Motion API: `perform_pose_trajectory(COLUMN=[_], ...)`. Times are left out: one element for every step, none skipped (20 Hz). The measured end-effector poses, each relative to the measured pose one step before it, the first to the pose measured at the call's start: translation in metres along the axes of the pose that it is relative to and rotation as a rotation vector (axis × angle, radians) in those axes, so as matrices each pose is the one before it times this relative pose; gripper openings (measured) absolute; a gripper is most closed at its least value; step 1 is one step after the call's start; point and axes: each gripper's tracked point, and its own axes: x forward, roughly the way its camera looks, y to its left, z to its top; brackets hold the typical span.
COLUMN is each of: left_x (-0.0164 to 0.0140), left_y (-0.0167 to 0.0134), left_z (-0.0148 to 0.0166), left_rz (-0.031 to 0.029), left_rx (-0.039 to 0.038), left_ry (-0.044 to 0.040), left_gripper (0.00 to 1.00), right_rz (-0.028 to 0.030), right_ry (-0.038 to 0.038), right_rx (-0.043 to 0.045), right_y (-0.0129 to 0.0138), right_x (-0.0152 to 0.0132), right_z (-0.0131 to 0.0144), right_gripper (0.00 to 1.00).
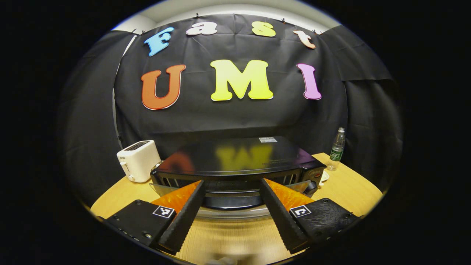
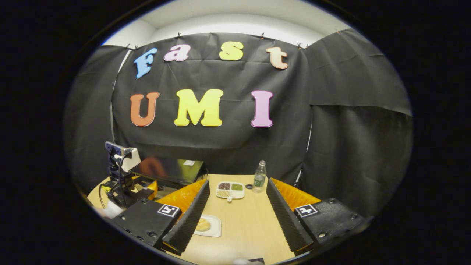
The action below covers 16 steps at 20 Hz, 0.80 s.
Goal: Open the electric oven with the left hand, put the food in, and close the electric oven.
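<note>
2 claws gape: left (image 1: 232,186) faces oven (image 1: 235,162), right (image 2: 237,189) faces bread (image 2: 202,224).

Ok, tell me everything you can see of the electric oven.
The electric oven is a black, boxy countertop unit with a glossy flat top that mirrors the wall behind it and carries a small pale sticker near its back edge. Vent slots run along the upper front, and a dark knob sits at its right front corner. It stands upright on the wooden table, beside a white toaster. The left gripper faces its front with jaws spread; whether the door is open is unclear.
</note>
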Motion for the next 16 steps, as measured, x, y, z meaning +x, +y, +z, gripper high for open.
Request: perform_pose_trajectory(left_x=[-0.00482,-0.00490,-0.00517,-0.00473,-0.00546,-0.00568,-0.00597,-0.00562,-0.00533,-0.00458,-0.00381,-0.00298,-0.00286,-0.00305,-0.00229,-0.00062], left_y=[-0.00059,0.00022,0.00006,-0.00005,-0.00026,-0.00029,-0.00017,-0.00036,-0.00078,0.00010,-0.00026,0.00074,0.00016,-0.00158,-0.00042,-0.00041], left_z=[-0.00316,-0.00331,-0.00483,-0.00406,-0.00474,-0.00582,-0.00617,-0.00600,-0.00802,-0.00691,-0.00633,-0.00804,-0.00676,-0.00685,-0.00513,-0.00352], left_rz=[0.00079,-0.00039,0.00029,0.00047,0.00171,0.00115,0.00086,0.00120,0.00118,0.00125,0.00082,0.00035,-0.00053,-0.00023,-0.00055,-0.00118], left_rx=[-0.00118,-0.00142,-0.00352,-0.00051,0.00208,0.00192,-0.00167,-0.00108,-0.00087,0.00154,0.00063,-0.00284,0.00089,0.00040,-0.00069,-0.00082], left_ry=[0.00362,0.00280,0.00825,0.00447,0.00634,0.00703,0.00771,0.00758,0.00999,0.00754,0.01145,0.01171,0.00849,0.00857,0.00589,0.00289], left_gripper=[0.98,0.98,0.98,0.98,0.98,0.98,0.98,0.98,0.98,0.98,0.98,0.98,0.98,0.98,0.98,0.98], right_rz=[0.00463,0.00536,0.00572,0.00450,0.00508,0.00405,0.00558,0.00285,0.00212,0.00387,0.00284,0.00297,0.00168,0.00048,0.00354,0.00207], right_ry=[0.00168,0.00215,0.00042,0.00253,0.00258,0.00205,0.00068,0.00294,0.00123,0.00040,0.00451,0.00227,0.00032,0.00350,0.00476,0.00450], right_rx=[0.00187,0.00133,0.00221,-0.00062,-0.00214,-0.00018,-0.00072,-0.00215,-0.00239,-0.00244,-0.00304,-0.00131,0.00063,-0.00014,-0.00027,-0.00030], right_y=[0.00115,0.00070,0.00171,0.00024,0.00146,0.00069,0.00067,0.00150,0.00007,0.00039,0.00075,0.00088,-0.00023,-0.00006,0.00079,0.00047], right_x=[-0.00126,-0.00136,-0.00099,-0.00135,-0.00144,-0.00249,-0.00204,-0.00206,-0.00276,-0.00207,-0.00142,-0.00141,-0.00158,-0.00036,-0.00034,-0.00062], right_z=[-0.00116,-0.00164,-0.00014,-0.00318,-0.00133,-0.00313,-0.00140,-0.00215,-0.00148,-0.00226,-0.00196,-0.00215,-0.00133,-0.00298,-0.00228,-0.00295], right_gripper=[0.96,0.96,0.97,0.96,0.96,0.96,0.96,0.96,0.96,0.96,0.96,0.96,0.96,0.96,0.96,0.96])
